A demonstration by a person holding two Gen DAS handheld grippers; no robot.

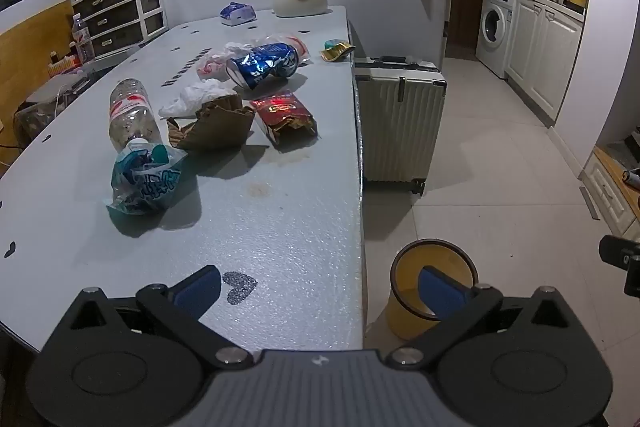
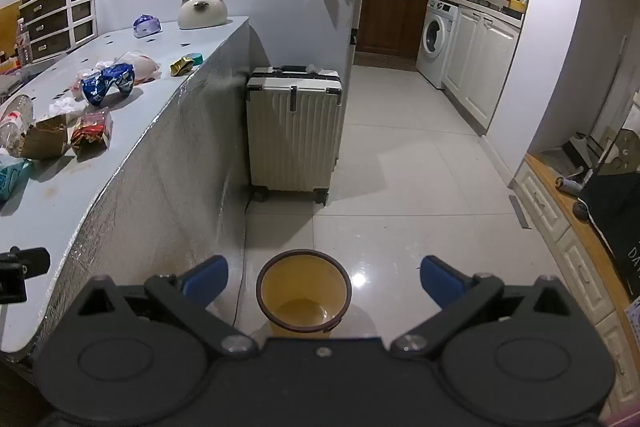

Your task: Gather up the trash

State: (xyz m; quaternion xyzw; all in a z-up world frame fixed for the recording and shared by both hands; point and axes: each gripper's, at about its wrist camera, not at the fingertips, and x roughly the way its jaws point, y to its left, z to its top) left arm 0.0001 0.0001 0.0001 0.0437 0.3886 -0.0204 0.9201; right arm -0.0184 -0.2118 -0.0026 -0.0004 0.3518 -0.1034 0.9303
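Trash lies on the grey table (image 1: 280, 235): a clear plastic bottle (image 1: 130, 113), a teal plastic bag (image 1: 146, 183), torn brown cardboard (image 1: 214, 125), a red wrapper (image 1: 286, 117), a crushed blue can (image 1: 262, 65), white tissue (image 1: 200, 95) and a gold wrapper (image 1: 338, 51). A yellow bin (image 2: 304, 293) stands on the floor by the table's near corner, empty inside. My left gripper (image 1: 320, 289) hovers open over the table's near edge, well short of the trash. My right gripper (image 2: 324, 279) hangs open above the bin, nothing between its fingers.
A white suitcase (image 2: 294, 131) stands on the floor against the table's side. A cat-shaped white object (image 1: 300, 1) and a tissue pack (image 1: 238, 14) sit at the table's far end. Tiled floor (image 2: 420, 187) stretches toward a washing machine (image 2: 436, 41) and white cabinets (image 2: 476, 67).
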